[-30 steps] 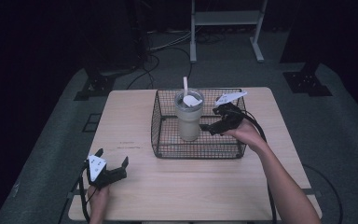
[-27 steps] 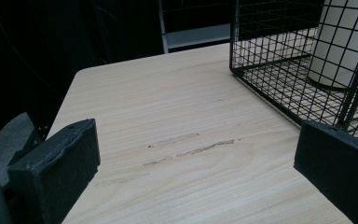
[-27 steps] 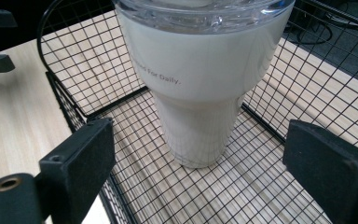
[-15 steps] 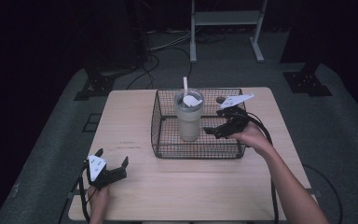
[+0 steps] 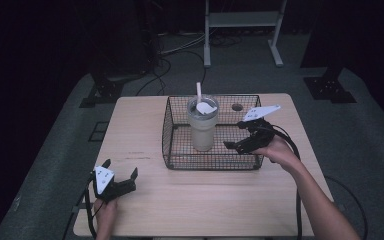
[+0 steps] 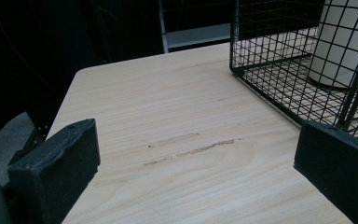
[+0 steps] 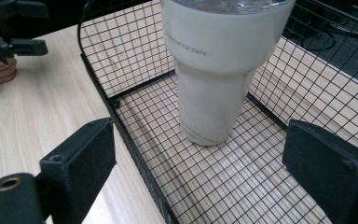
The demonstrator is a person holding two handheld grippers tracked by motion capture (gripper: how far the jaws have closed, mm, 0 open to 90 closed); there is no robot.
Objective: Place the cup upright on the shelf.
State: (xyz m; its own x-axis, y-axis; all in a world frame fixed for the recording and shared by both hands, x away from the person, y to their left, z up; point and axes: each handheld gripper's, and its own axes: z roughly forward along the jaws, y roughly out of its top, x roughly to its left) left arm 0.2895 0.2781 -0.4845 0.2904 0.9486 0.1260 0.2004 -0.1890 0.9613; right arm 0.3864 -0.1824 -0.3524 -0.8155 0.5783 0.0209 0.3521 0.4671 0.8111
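Note:
A black wire basket (image 5: 172, 125) stands mid-table with a white tumbler (image 5: 202, 127) upright inside it, a straw and lid on top. My right gripper (image 5: 233, 135) is open inside the basket's right half, its jaws pointing at the tumbler from a short way off and holding nothing. In the right gripper view the tumbler (image 7: 219, 70) stands on the basket floor (image 7: 242, 186) ahead of my right gripper (image 7: 200, 140). My left gripper (image 5: 120, 167) rests open and empty near the table's front left corner. In the left gripper view, my left gripper (image 6: 196, 140) faces bare wood, with the basket (image 6: 279, 70) ahead right.
A round hole (image 5: 237, 107) sits in the tabletop behind the basket's right side. Faint scuff marks (image 6: 191, 144) cross the wood left of the basket. A white metal stand (image 5: 242, 20) and cables lie on the floor beyond the table.
My right gripper has drawn back a little to the right, away from the tumbler, still open. The left gripper and the tumbler have stayed put.

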